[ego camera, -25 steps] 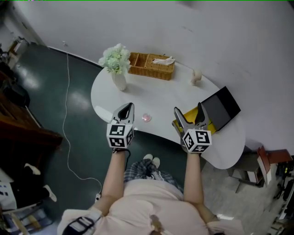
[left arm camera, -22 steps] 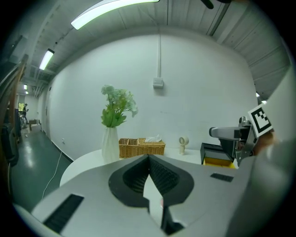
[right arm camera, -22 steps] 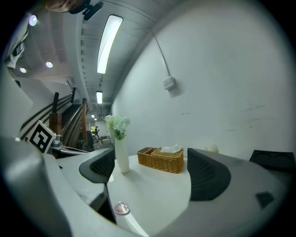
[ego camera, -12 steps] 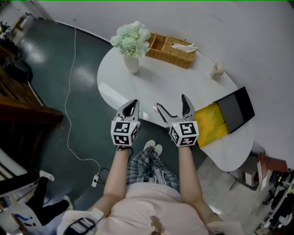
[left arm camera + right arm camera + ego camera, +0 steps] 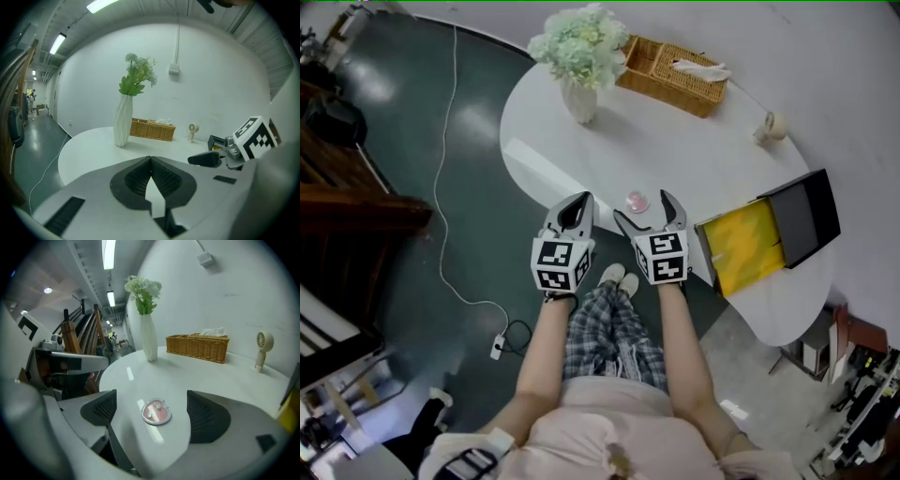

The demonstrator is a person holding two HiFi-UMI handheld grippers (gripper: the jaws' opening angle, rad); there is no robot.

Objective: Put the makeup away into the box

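Note:
A small round pink makeup compact (image 5: 637, 201) (image 5: 156, 412) lies flat on the white table (image 5: 675, 159) near its front edge. My right gripper (image 5: 645, 212) (image 5: 154, 411) is open, its two jaws either side of the compact and a little short of it, not touching. The open box (image 5: 769, 234), black with a yellow lining, sits at the table's right end. My left gripper (image 5: 574, 212) (image 5: 151, 174) is shut and empty, hovering at the table's front edge to the left of the right one.
A white vase of pale flowers (image 5: 579, 56) (image 5: 149, 329) (image 5: 124, 119) stands at the back left. A wicker basket (image 5: 675, 70) (image 5: 199, 347) holds tissues behind it. A small desk fan (image 5: 769, 127) (image 5: 263, 350) stands at the back right. A cable (image 5: 445, 187) runs over the dark floor.
Both grippers have swung left and forward along the table edge. My right gripper left the box and now straddles the pink compact. The left gripper stays shut.

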